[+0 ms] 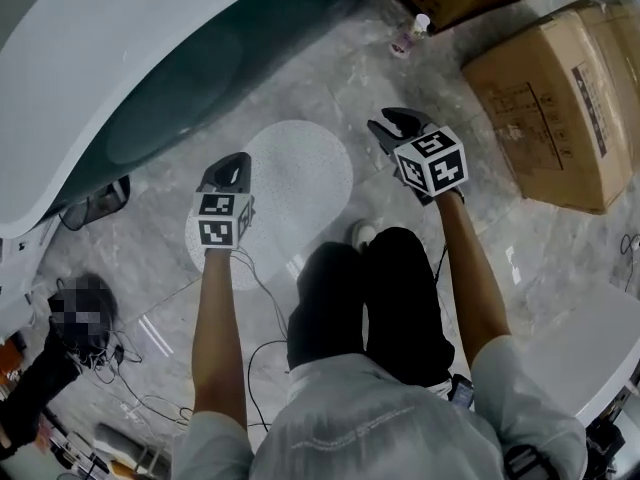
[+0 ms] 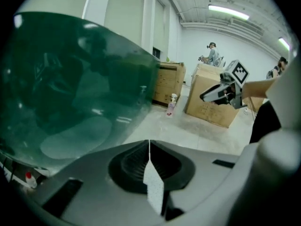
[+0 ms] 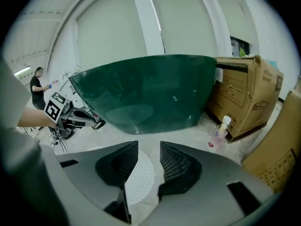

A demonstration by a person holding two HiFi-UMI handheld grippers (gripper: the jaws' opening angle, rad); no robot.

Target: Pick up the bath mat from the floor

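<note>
Bath mat (image 1: 295, 178), white, oval, dotted, lies flat on grey marble floor (image 1: 330, 78) beside dark green bathtub (image 1: 150, 78). Left gripper (image 1: 232, 171) over mat's left edge, jaws pressed together, empty. Right gripper (image 1: 398, 124) beyond right edge, jaws spread, empty. Likely flanking mat for two-sided lift.

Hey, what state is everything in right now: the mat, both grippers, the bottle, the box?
bath mat: flat on the floor, not gripped
left gripper: fingers shut, empty
right gripper: fingers open, nothing between them
spray bottle: upright on the floor
cardboard box: closed
</note>
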